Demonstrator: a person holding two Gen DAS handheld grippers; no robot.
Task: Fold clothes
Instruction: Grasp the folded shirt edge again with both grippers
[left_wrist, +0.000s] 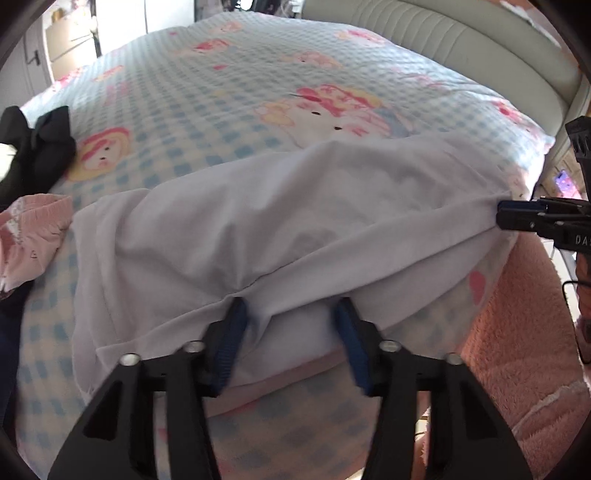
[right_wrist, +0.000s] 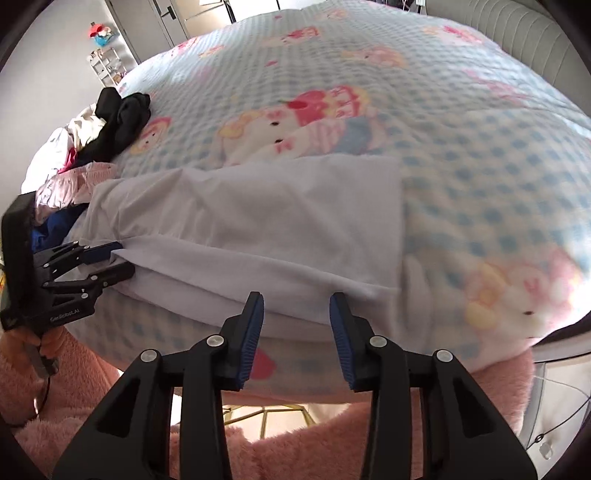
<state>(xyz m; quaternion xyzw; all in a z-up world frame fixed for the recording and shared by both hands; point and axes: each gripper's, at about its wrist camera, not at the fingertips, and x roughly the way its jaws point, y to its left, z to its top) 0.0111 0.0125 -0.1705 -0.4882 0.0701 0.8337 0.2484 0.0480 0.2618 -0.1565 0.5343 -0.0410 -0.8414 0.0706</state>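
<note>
Dealing with a white shirt (right_wrist: 280, 206) lying along the near edge of the bed (left_wrist: 258, 74). Holding left claw (left_wrist: 291, 317) and right claw (right_wrist: 297, 310) partway open, straddling its hem, clamping nothing. Could be grabbing or letting go, so staying level, not dragging wrinkles in.

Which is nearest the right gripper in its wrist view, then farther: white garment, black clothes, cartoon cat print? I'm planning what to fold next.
1. White garment, at the right gripper, bed's near edge.
2. Cartoon cat print, beyond it, mid-bed.
3. Black clothes, far left, in the pile.

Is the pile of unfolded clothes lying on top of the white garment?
No, the clothes pile lies beside the white garment, past its left edge.
</note>
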